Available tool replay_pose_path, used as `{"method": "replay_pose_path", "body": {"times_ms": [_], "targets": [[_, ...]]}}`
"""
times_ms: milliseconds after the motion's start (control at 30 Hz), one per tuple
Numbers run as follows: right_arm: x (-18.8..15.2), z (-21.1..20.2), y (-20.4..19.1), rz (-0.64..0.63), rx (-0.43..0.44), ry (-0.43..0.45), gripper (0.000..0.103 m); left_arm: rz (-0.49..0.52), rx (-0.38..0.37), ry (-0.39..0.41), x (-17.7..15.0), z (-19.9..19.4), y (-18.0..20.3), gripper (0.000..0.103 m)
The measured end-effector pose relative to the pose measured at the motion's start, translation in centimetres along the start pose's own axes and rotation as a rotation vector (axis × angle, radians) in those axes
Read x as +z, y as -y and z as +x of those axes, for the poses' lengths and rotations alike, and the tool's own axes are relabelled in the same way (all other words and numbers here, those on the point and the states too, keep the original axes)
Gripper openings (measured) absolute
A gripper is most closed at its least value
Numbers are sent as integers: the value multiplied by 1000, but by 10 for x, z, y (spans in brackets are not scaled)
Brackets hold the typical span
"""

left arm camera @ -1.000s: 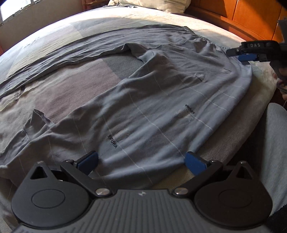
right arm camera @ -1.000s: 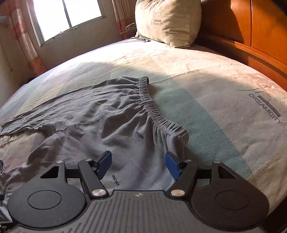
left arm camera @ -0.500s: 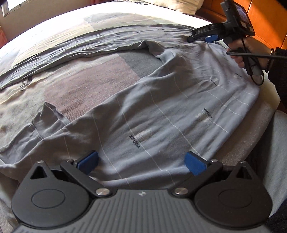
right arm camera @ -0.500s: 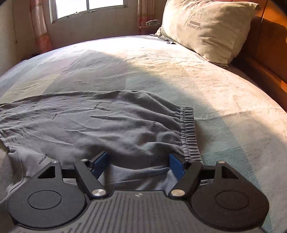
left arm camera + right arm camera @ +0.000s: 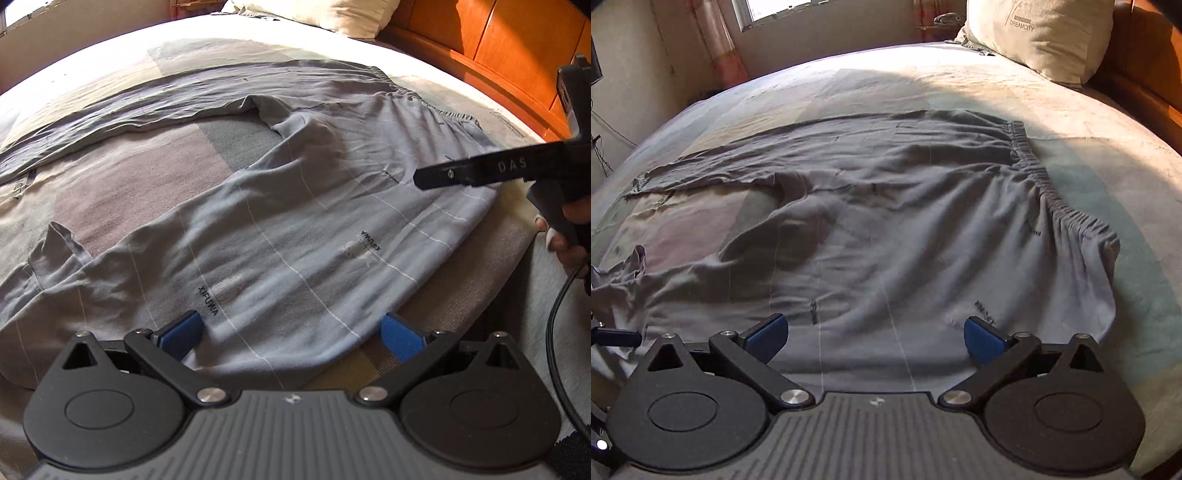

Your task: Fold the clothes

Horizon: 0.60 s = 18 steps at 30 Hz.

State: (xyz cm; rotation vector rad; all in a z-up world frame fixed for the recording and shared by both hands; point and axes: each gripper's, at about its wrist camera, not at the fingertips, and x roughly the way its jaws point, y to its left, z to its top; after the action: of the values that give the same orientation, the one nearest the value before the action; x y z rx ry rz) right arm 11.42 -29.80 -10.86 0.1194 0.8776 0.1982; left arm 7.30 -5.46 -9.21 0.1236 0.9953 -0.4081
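The left gripper (image 5: pixel 290 332), fingers wide and empty, hovers over the trousers (image 5: pixel 295 229) at the bed's (image 5: pixel 110 74) near edge. The right gripper (image 5: pixel 875 334), fingers opening and empty, is nearer the waistband (image 5: pixel 1045 184); legs run leftward.

- We were in a bedroom of a home: a wide bed (image 5: pixel 923 85) with a faded patchwork-coloured cover filled nearly all of both views.
- At the far right a pale pillow (image 5: pixel 1045 37) printed with a brand name leaned against a polished orange-brown wooden headboard (image 5: pixel 491 40).
- On the far wall a window (image 5: pixel 775 7) let in strong daylight, which lay in bright patches across the bedding, and a reddish patterned curtain (image 5: pixel 713 40) hung just beside it.
- We saw plain cream walls, with thin dark cables (image 5: pixel 602 147) trailing down at the far left.
- Grey trousers (image 5: pixel 886 229) lay spread on the cover, as laundry at home would.
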Motion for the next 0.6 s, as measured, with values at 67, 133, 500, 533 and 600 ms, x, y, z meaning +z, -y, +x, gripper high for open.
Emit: {"method": "replay_pose_path", "body": {"times_ms": [67, 133, 500, 533, 600], "targets": [[-12, 0, -4, -3, -8, 0, 103, -17, -45, 12, 0, -14, -3, 102], [-14, -2, -6, -5, -17, 8, 103, -15, -46, 38, -2, -33, -11, 102], [-24, -32, -7, 103, 49, 13, 103, -156, 183, 19, -25, -107, -150, 102], [-25, -36, -8, 112, 57, 15, 103, -198, 181, 15, -29, -108, -165, 102], [-27, -40, -10, 120, 50, 18, 103, -275, 166, 9, -39, -103, -190, 102]]}}
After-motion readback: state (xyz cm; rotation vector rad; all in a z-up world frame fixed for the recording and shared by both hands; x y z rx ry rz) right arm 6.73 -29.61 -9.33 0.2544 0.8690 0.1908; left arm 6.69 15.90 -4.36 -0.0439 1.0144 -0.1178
